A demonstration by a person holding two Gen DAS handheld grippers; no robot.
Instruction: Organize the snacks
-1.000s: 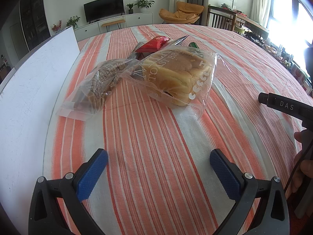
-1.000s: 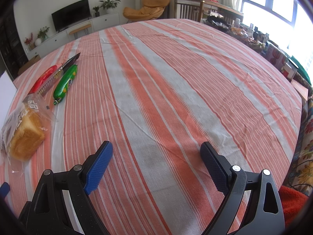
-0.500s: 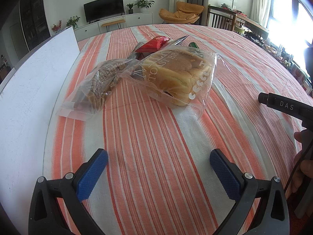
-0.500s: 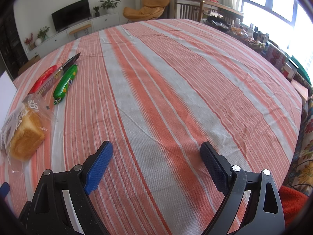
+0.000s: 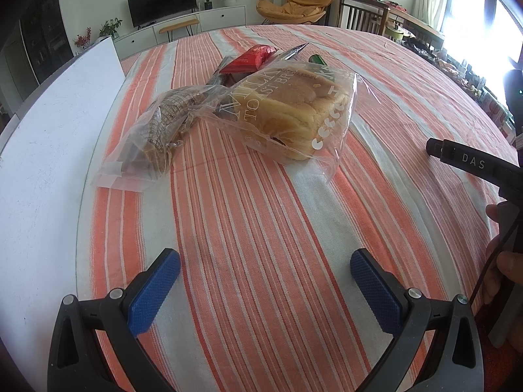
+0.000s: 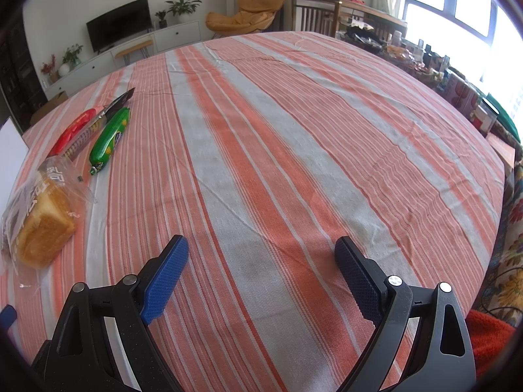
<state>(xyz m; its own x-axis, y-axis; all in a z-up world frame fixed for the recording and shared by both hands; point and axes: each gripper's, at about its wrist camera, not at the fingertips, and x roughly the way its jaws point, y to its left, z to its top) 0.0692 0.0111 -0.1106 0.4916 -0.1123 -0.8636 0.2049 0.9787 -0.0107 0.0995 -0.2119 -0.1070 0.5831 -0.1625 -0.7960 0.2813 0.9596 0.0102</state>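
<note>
A clear bag of milk toast bread (image 5: 294,117) lies on the striped tablecloth, with a second clear bag of darker bread (image 5: 157,130) to its left. Behind them lie a red snack packet (image 5: 251,60), a dark silver packet (image 5: 291,53) and a green packet (image 5: 317,59). My left gripper (image 5: 264,271) is open and empty, well short of the bread. In the right wrist view the toast bag (image 6: 39,225) is at the far left, with the green packet (image 6: 109,138) and red packet (image 6: 73,130) beyond it. My right gripper (image 6: 261,258) is open and empty over bare cloth.
A white board (image 5: 42,150) runs along the table's left edge. The right gripper's body and the hand holding it (image 5: 483,166) show at the right of the left wrist view. A cluttered side table (image 6: 408,55) stands beyond the table's right edge.
</note>
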